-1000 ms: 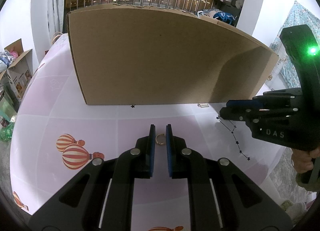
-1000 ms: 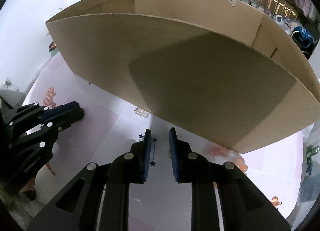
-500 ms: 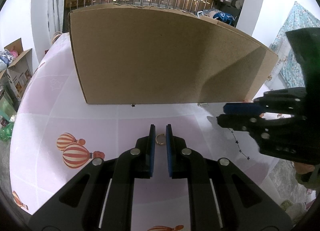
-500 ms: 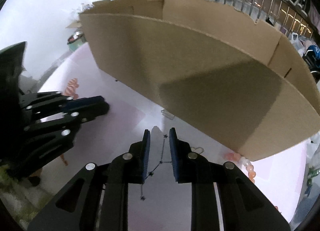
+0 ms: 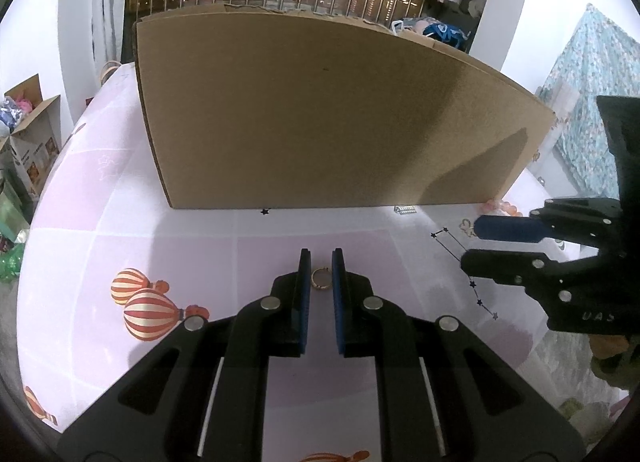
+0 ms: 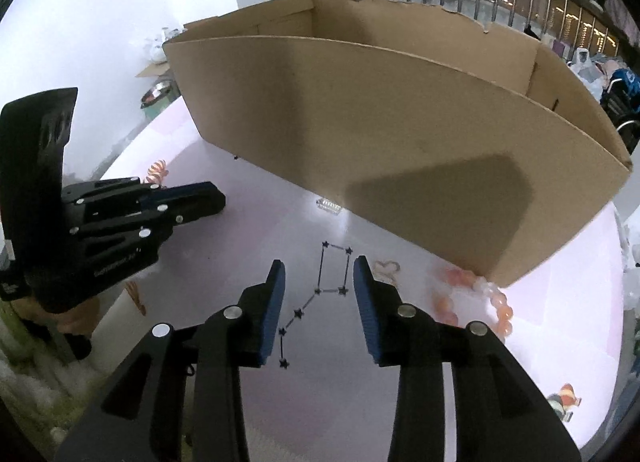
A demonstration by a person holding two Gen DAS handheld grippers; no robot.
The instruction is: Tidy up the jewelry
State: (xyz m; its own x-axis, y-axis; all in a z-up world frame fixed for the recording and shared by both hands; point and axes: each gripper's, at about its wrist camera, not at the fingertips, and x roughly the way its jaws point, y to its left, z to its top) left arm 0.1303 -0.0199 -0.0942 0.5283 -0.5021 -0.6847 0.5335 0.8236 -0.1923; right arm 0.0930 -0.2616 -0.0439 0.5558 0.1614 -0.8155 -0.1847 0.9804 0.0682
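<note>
A small gold ring (image 5: 321, 280) lies on the pink tablecloth between the blue pads of my left gripper (image 5: 320, 262), which stands narrowly open around it without clamping. A large open cardboard box (image 5: 328, 113) stands behind; it also shows in the right wrist view (image 6: 400, 129). My right gripper (image 6: 319, 274) is open above the printed star pattern. A pink bead bracelet (image 6: 480, 298) lies right of it by the box corner, and a gold heart-shaped piece (image 6: 386, 266) just beyond its right finger. A small silver clip (image 6: 329, 205) lies at the box's foot.
The right gripper (image 5: 480, 240) shows at the right of the left wrist view, the left gripper (image 6: 216, 201) at the left of the right wrist view. Balloon prints (image 5: 148, 310) mark the cloth. The table edge curves away at left and right.
My right gripper has opened wide and swung back and right, bringing the bracelet and heart piece into view. The left gripper and ring have not moved.
</note>
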